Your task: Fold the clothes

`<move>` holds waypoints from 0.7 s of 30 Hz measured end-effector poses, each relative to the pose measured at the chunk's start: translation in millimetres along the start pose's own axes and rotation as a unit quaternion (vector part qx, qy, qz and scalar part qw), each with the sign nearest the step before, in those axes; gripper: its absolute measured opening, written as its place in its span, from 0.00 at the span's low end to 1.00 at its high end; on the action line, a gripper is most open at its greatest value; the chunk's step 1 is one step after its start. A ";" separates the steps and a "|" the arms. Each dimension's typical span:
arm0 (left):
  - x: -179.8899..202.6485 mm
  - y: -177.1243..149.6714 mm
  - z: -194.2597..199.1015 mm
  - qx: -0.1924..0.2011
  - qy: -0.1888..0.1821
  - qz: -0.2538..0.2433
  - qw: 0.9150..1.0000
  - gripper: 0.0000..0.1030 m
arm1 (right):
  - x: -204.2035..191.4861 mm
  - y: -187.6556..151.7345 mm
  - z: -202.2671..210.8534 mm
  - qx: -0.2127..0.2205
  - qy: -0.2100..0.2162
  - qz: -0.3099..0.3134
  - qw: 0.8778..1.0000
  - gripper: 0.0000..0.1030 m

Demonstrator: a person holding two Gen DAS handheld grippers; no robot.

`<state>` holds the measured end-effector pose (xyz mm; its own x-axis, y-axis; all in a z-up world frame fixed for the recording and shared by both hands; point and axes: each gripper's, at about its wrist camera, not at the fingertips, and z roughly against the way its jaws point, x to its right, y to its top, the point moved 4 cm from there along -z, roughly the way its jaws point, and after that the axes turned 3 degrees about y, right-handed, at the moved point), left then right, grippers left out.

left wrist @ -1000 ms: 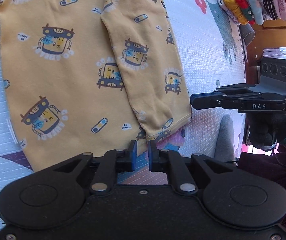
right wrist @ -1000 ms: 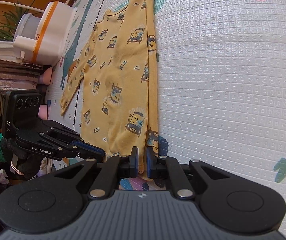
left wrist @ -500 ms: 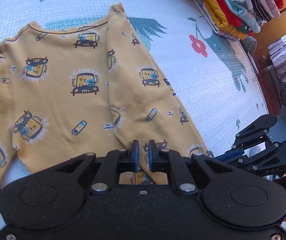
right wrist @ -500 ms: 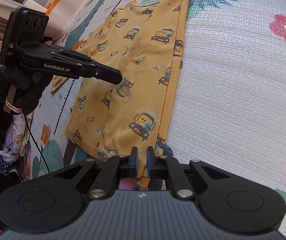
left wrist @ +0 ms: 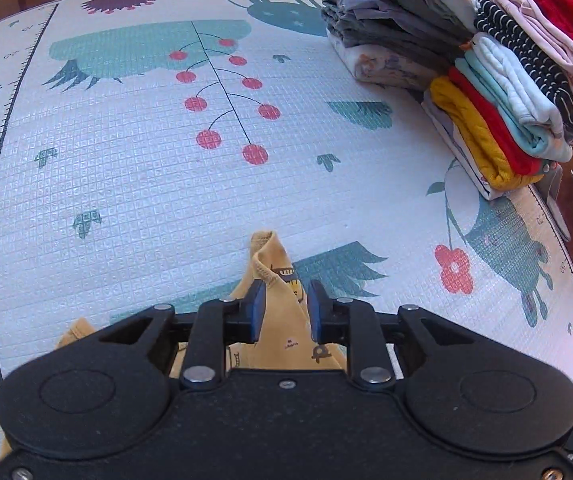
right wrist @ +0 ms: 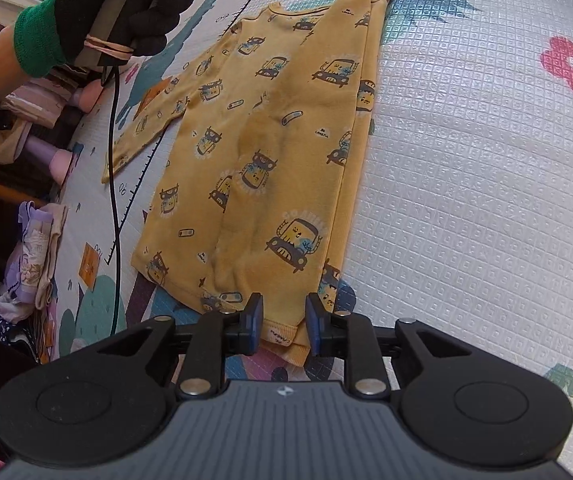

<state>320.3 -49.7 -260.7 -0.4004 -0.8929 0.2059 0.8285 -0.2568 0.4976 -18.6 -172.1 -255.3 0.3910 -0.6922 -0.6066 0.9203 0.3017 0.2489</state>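
Plainly, label by label:

Left fingers (left wrist: 253, 312): spread, blue pads either side of a raised peak of the yellow shirt (left wrist: 282, 308); no squeeze on the cloth visible, so likely just let go or about to take it.
Left gripper (left wrist: 282, 312): over the shoulder end of the shirt, probably to set the fold line there.
Right fingers (right wrist: 255, 322): spread too, straddling the ribbed cuff of the folded-in sleeve (right wrist: 286, 332) at the hem end; cloth lying flat, not pinched.
Right gripper (right wrist: 284, 324): low over the near end, seemingly placed to lay the sleeve straight along the body.
Shirt position: flat on the play mat (right wrist: 486, 160), right sleeve folded over the body, left sleeve (right wrist: 150, 128) spread out to the side, not yet folded.
Gloved hand (right wrist: 126, 4): holding the left gripper above the collar end.
Folded stack (left wrist: 506, 92): at the mat's far edge, well apart; likely finished pieces.
Hidden: most of the shirt behind the left gripper body; contact between pads and cloth hard to judge; far shoulder partly cut off.
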 end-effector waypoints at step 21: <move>0.7 -17.5 -10.2 -0.034 -0.039 -0.006 0.999 0.19 | 15.9 -4.3 18.3 0.037 0.038 -0.060 0.997 0.02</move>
<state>309.6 -49.7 -277.9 -0.4377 -0.8586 0.2670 0.8469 -0.2940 0.4431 -16.1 -196.5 -252.2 0.2781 -0.6676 -0.6906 0.9600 0.1676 0.2245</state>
